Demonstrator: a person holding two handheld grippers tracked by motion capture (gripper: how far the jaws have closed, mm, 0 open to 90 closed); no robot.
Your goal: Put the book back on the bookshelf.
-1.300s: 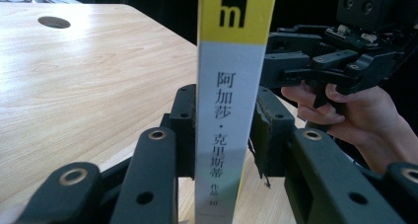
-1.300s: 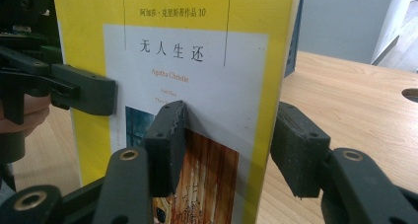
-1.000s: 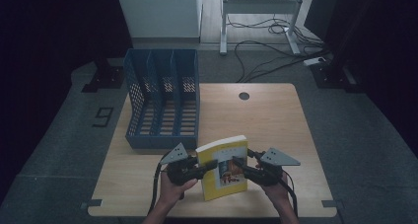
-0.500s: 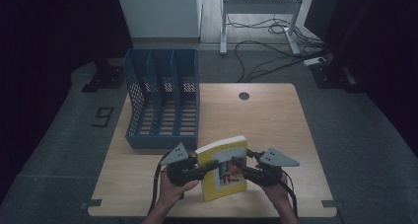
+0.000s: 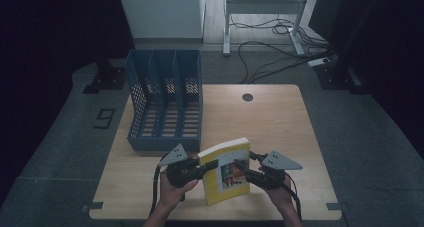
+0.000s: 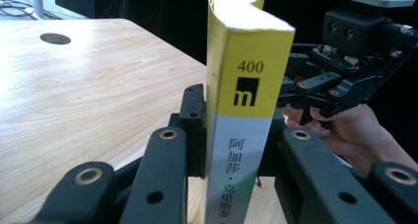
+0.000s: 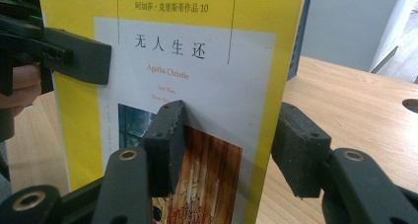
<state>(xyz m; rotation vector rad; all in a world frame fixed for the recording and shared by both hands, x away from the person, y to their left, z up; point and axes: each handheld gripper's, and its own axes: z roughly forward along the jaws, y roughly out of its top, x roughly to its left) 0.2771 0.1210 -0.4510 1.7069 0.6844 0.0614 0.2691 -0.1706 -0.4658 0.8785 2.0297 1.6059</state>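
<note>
The left gripper has just been closing, and its jaws now press on both faces of the yellow book at the spine edge, so it is clamped on the book rather than merely standing around it. The right gripper straddles the opposite, open edge of the book; one pad lies against the front cover, while the other appears to stand a little off the back, so whether it truly grips cannot be told. Compared with a second ago, the book has kept its place: it stands upright near the front edge of the tabletop, just in front of the blue file rack and slightly to its right, with a hand on either side. With the spine now firmly pinched, the book seems ready to be lifted and carried toward one of the rack's slots, all of which look open. The right gripper probably serves only to steady it.
</note>
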